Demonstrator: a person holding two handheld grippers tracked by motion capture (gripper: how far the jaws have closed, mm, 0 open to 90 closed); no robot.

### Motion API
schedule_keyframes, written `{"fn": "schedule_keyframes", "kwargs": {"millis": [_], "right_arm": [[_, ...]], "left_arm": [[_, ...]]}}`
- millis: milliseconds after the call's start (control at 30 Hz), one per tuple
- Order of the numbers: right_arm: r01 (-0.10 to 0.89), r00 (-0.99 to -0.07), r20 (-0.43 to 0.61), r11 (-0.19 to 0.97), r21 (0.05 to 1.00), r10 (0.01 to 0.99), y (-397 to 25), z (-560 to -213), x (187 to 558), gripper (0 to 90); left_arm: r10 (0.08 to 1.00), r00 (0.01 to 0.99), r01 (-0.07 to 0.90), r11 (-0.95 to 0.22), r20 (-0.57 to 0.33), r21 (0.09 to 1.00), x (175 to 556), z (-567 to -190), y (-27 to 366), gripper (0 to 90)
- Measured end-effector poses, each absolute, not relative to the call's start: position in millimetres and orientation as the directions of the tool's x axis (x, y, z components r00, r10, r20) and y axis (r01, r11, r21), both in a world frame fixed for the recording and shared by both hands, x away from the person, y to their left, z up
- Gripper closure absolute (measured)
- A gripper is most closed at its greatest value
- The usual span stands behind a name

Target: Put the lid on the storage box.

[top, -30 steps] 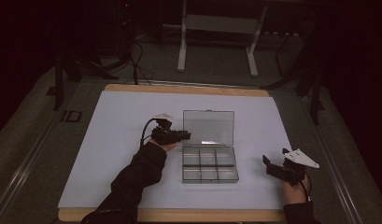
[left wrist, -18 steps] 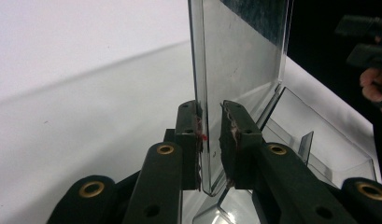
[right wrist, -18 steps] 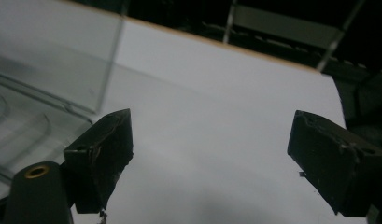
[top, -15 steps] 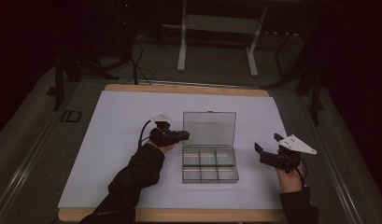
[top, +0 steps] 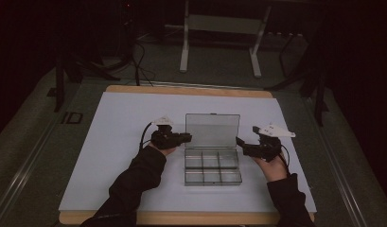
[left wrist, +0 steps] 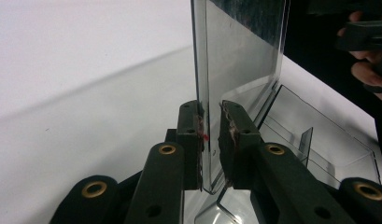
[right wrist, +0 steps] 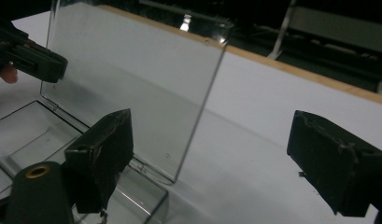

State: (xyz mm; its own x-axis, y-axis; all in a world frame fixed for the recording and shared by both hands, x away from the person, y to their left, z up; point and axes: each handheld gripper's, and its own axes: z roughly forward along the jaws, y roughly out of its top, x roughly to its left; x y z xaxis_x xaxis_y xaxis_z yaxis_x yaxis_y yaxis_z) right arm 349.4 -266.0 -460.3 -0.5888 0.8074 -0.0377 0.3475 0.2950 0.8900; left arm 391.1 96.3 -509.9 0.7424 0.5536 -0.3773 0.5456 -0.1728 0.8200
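Room: dark around me, white tabletop (top: 110,142) lit.
Left gripper (top: 184,138): my jaws nearly closed on the left edge of the upright lid (top: 212,130).
Box (top: 212,168): clear, compartmented, near the tabletop's middle, toward the front edge.
Right gripper (top: 239,143): jaws spread wide, holding nothing, just beside the lid's right edge.
Risk: I judge the thin slick lid could slip or flex, dragging the light box.

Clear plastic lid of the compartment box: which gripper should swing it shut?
Left. The left gripper already pinches the upright clear plastic lid; the right gripper is open beside its other edge, gripping nothing.
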Motion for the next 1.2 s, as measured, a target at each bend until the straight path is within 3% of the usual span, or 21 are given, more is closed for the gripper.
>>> {"fn": "schedule_keyframes", "kwargs": {"millis": [100,133,200,433,833,1200], "right_arm": [[0.373,-0.605,0.004,0.279,0.885,0.796,-259.3,-464.6,359.3,29.1],[0.373,-0.605,0.004,0.279,0.885,0.796,-259.3,-464.6,359.3,29.1],[0.381,-0.627,0.025,0.279,0.881,0.779,-254.4,-467.0,365.1,42.7],[0.401,-0.638,0.04,0.288,0.87,0.769,-248.3,-471.6,375.1,58.8],[0.42,-0.641,0.027,0.321,0.849,0.767,-248.6,-472.5,378.3,71.5],[0.39,-0.671,0.018,0.332,0.859,0.741,-254.9,-467.9,363.8,73.9]], "left_arm": [[0.55,0.747,0.539,-0.17,-0.374,0.825,390.6,-510.6,96.9,80.7],[0.55,0.747,0.539,-0.17,-0.374,0.825,390.6,-510.6,96.9,80.7],[0.545,0.75,0.534,-0.164,-0.375,0.829,390.4,-511.8,97.7,80.8],[0.543,0.755,0.526,-0.165,-0.368,0.834,390.0,-512.1,97.7,80.7],[0.559,0.76,0.511,-0.198,-0.332,0.837,388.3,-506.2,95.5,80.1],[0.561,0.774,0.48,-0.216,-0.295,0.85,378.4,-499.1,98.3,78.4]]}}
